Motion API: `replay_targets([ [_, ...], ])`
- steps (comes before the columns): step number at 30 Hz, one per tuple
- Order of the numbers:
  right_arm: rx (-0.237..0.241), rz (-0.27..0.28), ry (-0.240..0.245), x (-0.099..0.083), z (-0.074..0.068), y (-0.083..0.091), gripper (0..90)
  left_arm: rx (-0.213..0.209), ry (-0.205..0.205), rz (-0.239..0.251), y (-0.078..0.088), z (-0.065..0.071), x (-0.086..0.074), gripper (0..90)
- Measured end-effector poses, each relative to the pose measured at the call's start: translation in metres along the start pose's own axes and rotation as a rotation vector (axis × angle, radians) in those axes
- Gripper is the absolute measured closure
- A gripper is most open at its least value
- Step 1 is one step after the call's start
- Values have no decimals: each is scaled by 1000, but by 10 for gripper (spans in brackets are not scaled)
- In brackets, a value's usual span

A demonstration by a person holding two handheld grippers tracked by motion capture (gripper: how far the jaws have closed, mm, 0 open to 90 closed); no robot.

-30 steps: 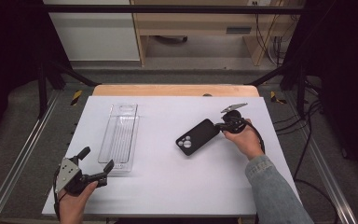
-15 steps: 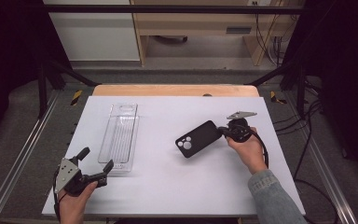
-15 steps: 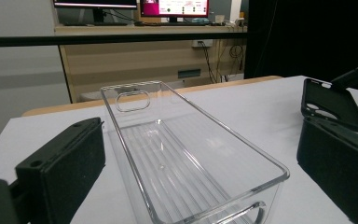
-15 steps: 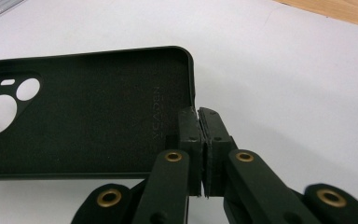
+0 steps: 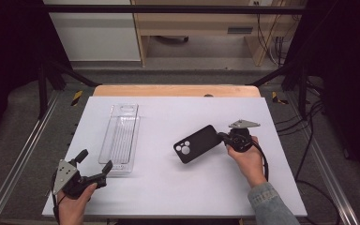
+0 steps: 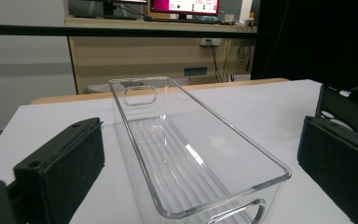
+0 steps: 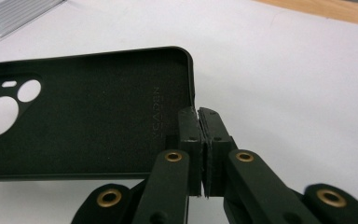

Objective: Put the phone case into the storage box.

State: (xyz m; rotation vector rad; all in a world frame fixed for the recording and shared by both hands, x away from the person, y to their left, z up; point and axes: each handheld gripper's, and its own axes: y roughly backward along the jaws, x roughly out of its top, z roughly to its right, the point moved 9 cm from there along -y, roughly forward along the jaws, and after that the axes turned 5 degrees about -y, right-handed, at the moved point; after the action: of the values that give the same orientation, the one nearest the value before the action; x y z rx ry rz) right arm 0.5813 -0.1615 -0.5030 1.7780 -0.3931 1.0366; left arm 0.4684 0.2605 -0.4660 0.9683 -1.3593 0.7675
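Your right gripper (image 7: 199, 114) has its jaws pressed together on the thin end wall of the black phone case (image 7: 84, 112). In the right gripper view the two pads meet with only the case's rim between them, right at the corner of the short end away from the camera holes. The case lies open side up there, its soft inner lining facing the camera, the round cut-outs at the far left.

From the high view, your right gripper (image 5: 222, 137) points left, with your right hand (image 5: 246, 159) wrapped behind it and a denim sleeve (image 5: 269, 206) coming in from the bottom edge. The phone case (image 5: 197, 144) sits on the white table (image 5: 178, 197), right of centre, slanted, with its camera holes toward the near left.

Your left gripper (image 5: 93, 168) has its jaws spread wide, holding nothing. In the left gripper view the two black pads stand at either edge of the picture, and the near end of the clear plastic tray (image 6: 186, 154) lies between them, untouched by either. From above, the tray (image 5: 121, 138) runs lengthwise away from you on the left half of the table, well apart from the case, with your left hand (image 5: 72, 201) at the near left corner.
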Motion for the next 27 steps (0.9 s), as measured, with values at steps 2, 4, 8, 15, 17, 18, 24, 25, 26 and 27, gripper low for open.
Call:
replay_targets([
  [2, -7, 15, -3, -1, -2, 2, 890, 8, 15, -8, -1, 1, 0, 3],
  [4, -17, 27, 6, -2, -4, 3, 890, 15, 23, -20, -1, 2, -1, 3],
  [8, -24, 56, 16, -2, -9, 5, 890, 19, 36, -32, -1, 8, 0, 3],
  [15, -13, 106, 13, 1, -18, 9, 890, 43, 81, -51, -2, 19, 7, 11],
  [17, -12, 120, 7, 3, -20, 11, 890, 44, 73, -71, -4, 25, 10, 13],
  [18, -11, 126, 8, 3, -20, 11, 890, 43, 73, -81, -5, 29, 13, 14],
  [24, -5, 147, 1, 4, -23, 14, 890, 14, 64, -107, -13, 58, 33, 18],
  [25, -2, 152, 1, 3, -24, 15, 890, 9, 63, -110, -15, 61, 36, 18],
  [26, 0, 153, -4, 3, -25, 16, 890, 5, 51, -119, -18, 67, 40, 18],
  [27, 2, 155, -1, 3, -26, 17, 890, 2, 43, -127, -19, 69, 42, 18],
])
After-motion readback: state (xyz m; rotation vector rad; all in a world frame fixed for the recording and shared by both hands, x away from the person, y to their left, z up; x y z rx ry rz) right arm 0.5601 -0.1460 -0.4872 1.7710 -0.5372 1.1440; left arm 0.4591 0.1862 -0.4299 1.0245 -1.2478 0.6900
